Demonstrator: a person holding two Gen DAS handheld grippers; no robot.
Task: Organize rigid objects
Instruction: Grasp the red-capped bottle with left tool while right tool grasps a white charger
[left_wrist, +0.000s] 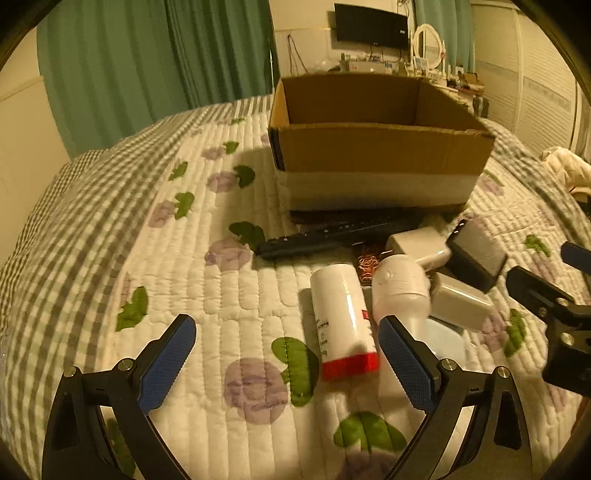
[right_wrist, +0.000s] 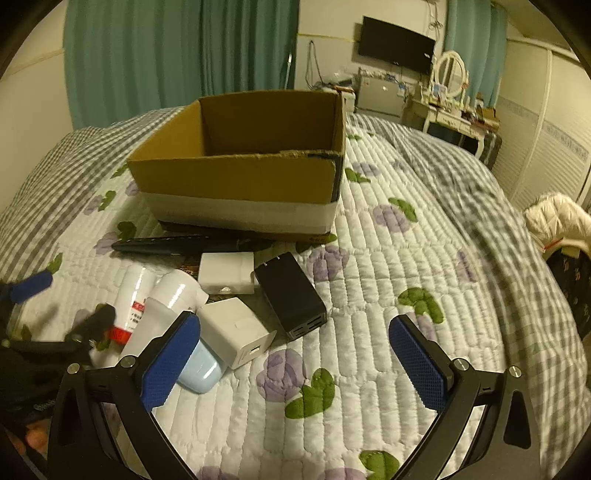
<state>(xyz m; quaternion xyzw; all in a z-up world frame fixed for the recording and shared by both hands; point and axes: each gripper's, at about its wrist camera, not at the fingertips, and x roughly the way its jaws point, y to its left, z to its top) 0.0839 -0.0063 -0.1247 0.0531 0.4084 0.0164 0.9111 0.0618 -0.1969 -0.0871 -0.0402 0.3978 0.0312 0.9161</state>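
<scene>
An open cardboard box stands on the quilted bed. In front of it lies a pile: a black remote, a white bottle with a red cap, a white rounded device, white chargers, a black charger and a pale blue case. My left gripper is open, with the bottle between its fingers. My right gripper is open and empty, just right of the pile.
The floral quilt covers the bed, with a grey checked blanket at the right. A white jacket lies at the right edge. A dresser with a mirror and green curtains stand behind.
</scene>
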